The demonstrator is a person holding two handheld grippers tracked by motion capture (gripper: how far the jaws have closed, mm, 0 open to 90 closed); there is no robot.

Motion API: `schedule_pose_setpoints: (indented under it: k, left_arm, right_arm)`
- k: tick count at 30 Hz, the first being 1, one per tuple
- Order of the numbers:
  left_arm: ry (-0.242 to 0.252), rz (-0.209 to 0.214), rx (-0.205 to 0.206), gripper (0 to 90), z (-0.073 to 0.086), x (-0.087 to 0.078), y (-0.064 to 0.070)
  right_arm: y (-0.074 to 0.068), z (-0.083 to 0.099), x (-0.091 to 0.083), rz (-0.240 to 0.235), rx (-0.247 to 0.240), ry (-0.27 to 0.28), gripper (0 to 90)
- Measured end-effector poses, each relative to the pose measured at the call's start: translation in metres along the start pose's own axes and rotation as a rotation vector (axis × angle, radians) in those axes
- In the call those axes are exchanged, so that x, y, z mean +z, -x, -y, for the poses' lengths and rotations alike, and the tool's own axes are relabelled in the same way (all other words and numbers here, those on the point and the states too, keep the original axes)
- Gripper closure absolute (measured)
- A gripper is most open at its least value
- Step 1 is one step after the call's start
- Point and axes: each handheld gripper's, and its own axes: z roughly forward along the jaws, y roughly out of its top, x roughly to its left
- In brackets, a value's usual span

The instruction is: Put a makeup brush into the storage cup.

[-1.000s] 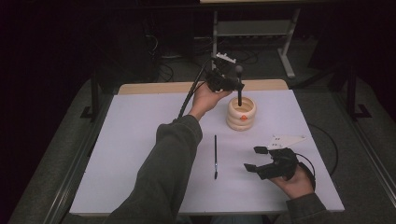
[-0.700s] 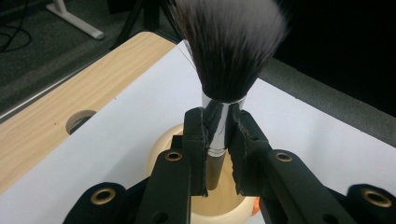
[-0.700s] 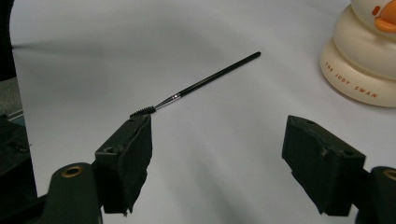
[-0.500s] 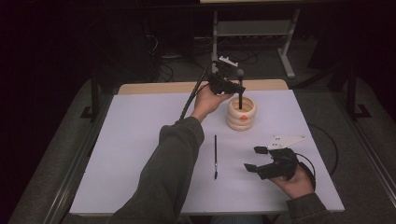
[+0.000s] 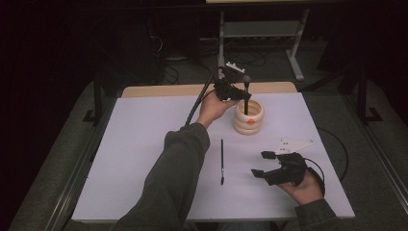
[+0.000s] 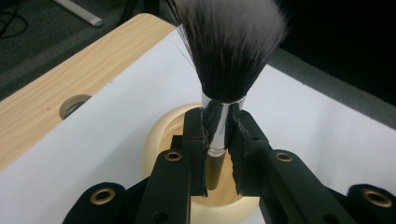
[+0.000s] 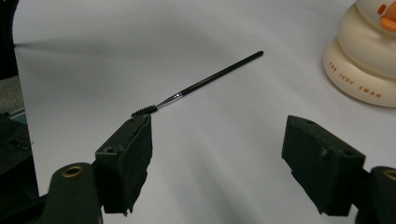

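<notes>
Hidden/cut off: powder brush (image 6: 232, 51) bristle tips cropped at top of left gripper view; lower handle drops behind the fingers (image 6: 196, 149), its end not visible. High view: brush small, head just a dark knob (image 5: 247, 80).
Holder: cream ringed holder (image 5: 248, 117) w/ orange duck bill, far-centre of tabletop (image 5: 134, 144). Right gripper view cuts it at the top right corner (image 7: 362, 70); print on base reads "THE JUDY SWAN".
Left gripper: (image 5: 231, 89) held over the holder, fingers narrow, clamped on brush's silver ferrule; brush upright, bristles up, handle pointing down into holder's opening. Can't tell if handle touches the inside.
Left arm: grey sleeve (image 5: 168, 187) stretched fwd across tabletop, hand (image 5: 211, 107) just left of holder.
Right gripper: (image 5: 269, 163) near front right, fingers wide apart, holding nothing; hand (image 5: 303, 185) low on tabletop, near the edge.
Spoolie: thin black spoolie wand (image 5: 222, 161) flat on tabletop between the two arms. Right gripper view shows coiled bristle end (image 7: 144, 110) just past left finger (image 7: 128, 158), not touching as far as visible; high view too small to show bristles.
Left gripper view extra: wood edge w/ round cable hole (image 6: 74, 105) beyond the white cover.
</notes>
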Motion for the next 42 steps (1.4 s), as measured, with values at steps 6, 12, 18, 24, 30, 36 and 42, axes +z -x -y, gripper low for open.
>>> schedule_pose_setpoints:
  k: [6, 12, 18, 24, 30, 36, 42]
  left_arm:
    - [-0.022, -0.022, 0.007, 68.7, 0.0, 0.002, 0.001]
    - [-0.02, -0.021, 0.005, 64.0, 0.002, -0.001, 0.001]
    - [-0.005, 0.001, 0.007, 62.4, 0.007, -0.01, 0.003]
    - [-0.004, 0.003, 0.009, 60.1, 0.016, -0.017, 0.003]
    - [0.002, 0.013, 0.014, 57.5, 0.023, -0.028, 0.002]
    - [0.009, 0.022, 0.013, 53.9, 0.033, -0.039, 0.002]
    - [0.011, 0.025, 0.03, 48.3, 0.043, -0.048, 0.006]
  right_arm:
    - [0.0, 0.0, 0.0, -0.004, -0.001, -0.004, 23.8]
    - [0.0, 0.0, 0.0, -0.004, 0.005, 0.002, 23.8]
    - [0.001, 0.0, -0.001, 0.0, 0.01, 0.005, 23.6]
    - [0.0, 0.0, 0.0, 0.006, 0.005, 0.003, 23.2]
    - [0.002, -0.001, 0.0, 0.008, 0.014, 0.001, 23.2]
    - [0.003, -0.002, 0.002, 0.009, 0.013, -0.005, 22.7]
    - [0.004, -0.002, 0.001, 0.017, 0.015, -0.002, 22.4]
